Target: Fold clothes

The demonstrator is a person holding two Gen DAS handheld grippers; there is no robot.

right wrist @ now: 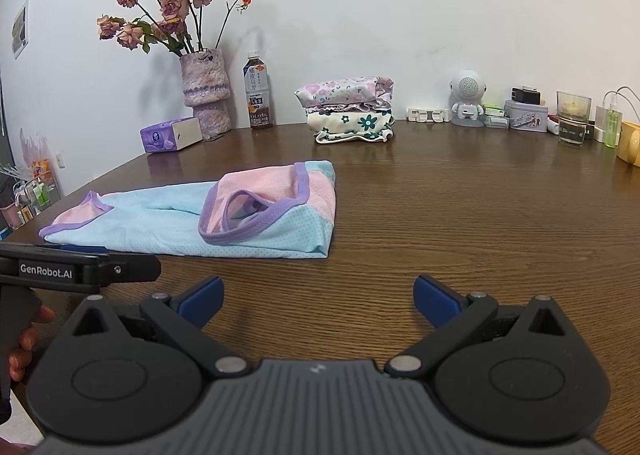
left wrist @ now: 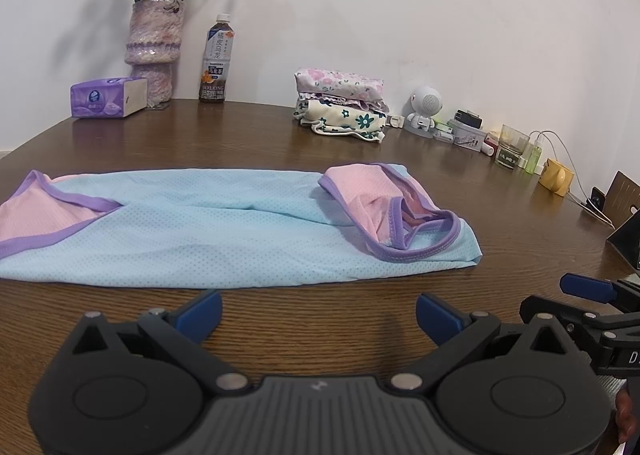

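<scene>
A light blue garment (left wrist: 208,231) with pink panels and purple trim lies folded into a long strip on the brown wooden table (left wrist: 320,319); it also shows in the right wrist view (right wrist: 256,231). My left gripper (left wrist: 319,315) hangs open just in front of its near edge, holding nothing. My right gripper (right wrist: 318,302) is open too, nearer than the garment's right end and apart from it. The right gripper's blue fingertip (left wrist: 584,289) shows at the right edge of the left wrist view. The left gripper's body (right wrist: 80,269), held by a hand, shows at the left of the right wrist view.
A stack of folded floral clothes (left wrist: 340,107) sits by the wall. A vase of roses (left wrist: 154,55), a tea bottle (left wrist: 216,59) and a purple tissue pack (left wrist: 108,97) stand at the back left. A speaker figurine (right wrist: 466,99), tin, glass and small bottles line the back right.
</scene>
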